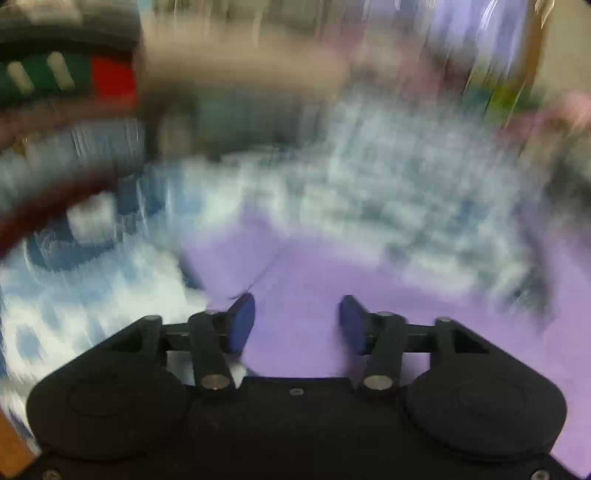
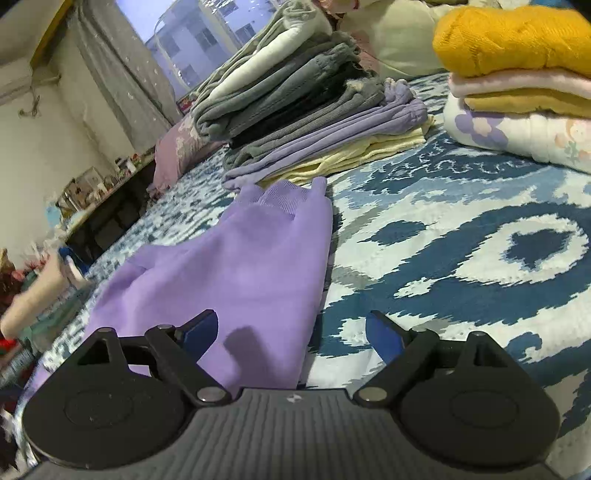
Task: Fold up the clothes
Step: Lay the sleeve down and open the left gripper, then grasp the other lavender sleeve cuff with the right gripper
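Nearest in the right wrist view we see the right gripper (image 2: 291,332), low over the bed, its blue fingers (image 2: 384,341) spread wide with nothing between them. The left finger lies over the near end of a lilac garment (image 2: 236,273); the right finger lies over the blue and white patterned bedcover (image 2: 461,229). We cannot tell whether either finger touches the cloth beneath it.

The lilac garment lies flat on the bedcover and runs away from the gripper towards a ribbed cuff (image 2: 280,195) at its far end. Just beyond the cuff stands a stack of folded clothes (image 2: 314,110): pale yellow at the base, then lilac, then several grey pieces, with a light piece on top. To the far right we see a second stack (image 2: 517,74), with a mustard knit on top, pink and mustard layers below it, and a white flowered piece at the bottom. At the far left a pink pillow (image 2: 177,151) rests near a grey curtain (image 2: 122,74) and a window (image 2: 192,33).

The left wrist view is heavily motion-blurred. The left gripper (image 1: 297,323) is sharp, and its blue fingers (image 1: 242,323) are likewise spread with nothing held. Lilac fabric (image 1: 314,288) fills the ground beneath and ahead of them, and the patterned bedcover surrounds it. Farther objects in this view are too blurred to name.
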`<state>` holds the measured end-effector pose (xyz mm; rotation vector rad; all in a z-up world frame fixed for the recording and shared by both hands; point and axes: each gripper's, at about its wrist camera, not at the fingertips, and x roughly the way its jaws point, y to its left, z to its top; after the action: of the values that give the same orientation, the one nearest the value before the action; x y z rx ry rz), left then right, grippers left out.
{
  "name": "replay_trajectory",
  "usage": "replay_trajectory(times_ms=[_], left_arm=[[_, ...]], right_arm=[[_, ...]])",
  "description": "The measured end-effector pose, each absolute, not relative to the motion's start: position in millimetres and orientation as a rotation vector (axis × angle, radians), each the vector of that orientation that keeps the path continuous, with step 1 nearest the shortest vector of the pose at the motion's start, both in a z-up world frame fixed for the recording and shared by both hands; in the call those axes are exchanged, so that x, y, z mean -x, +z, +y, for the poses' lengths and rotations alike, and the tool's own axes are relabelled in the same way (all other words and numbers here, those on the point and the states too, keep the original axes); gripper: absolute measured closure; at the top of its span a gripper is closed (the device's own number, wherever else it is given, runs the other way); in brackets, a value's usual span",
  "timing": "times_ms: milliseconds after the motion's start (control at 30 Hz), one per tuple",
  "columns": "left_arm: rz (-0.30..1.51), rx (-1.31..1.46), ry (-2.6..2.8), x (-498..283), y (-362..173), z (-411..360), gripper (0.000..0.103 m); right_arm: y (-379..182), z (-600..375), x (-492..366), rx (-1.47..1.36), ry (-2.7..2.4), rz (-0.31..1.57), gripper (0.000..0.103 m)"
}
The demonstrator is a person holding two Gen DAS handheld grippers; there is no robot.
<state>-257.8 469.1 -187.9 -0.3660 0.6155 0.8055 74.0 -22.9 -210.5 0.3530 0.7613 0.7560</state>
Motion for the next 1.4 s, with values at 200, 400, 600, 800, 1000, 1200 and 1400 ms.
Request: replay_trajectory(times_ms=[200,400,600,800,1000,1200,1400], left_arm=[[0.447,0.578,0.557,235,-164,414,0.028],[0.482,0.687,0.413,226,-199,395,0.028],[0.396,0.865,0.356,245,-208,414,0.024],[0.365,0.911,0.346,247,-205,410,0.024],[0.362,0.912,0.341,247,-207,409,0.024],[0.352,0.927,0.332,247,-209,413,0.024],[0.346,0.937,0.324,249,-209,414,0.024]], right_arm=[[-216,-40,-92,-0.504,0.738,0.786,0.031],[-220,-31,-123,-0.553,0.751,0.810,0.032],[-223,-7,-166,-0.569,0.807,0.847,0.034],[-235,12,-197,-0.594,0.834,0.885,0.062],[-242,11,-204,-0.660,0.855,0.906,0.094],[-214,-35,-167,-0.643,0.774,0.753,0.096],[-185,-82,-130,-0.622,0.693,0.600,0.096]])
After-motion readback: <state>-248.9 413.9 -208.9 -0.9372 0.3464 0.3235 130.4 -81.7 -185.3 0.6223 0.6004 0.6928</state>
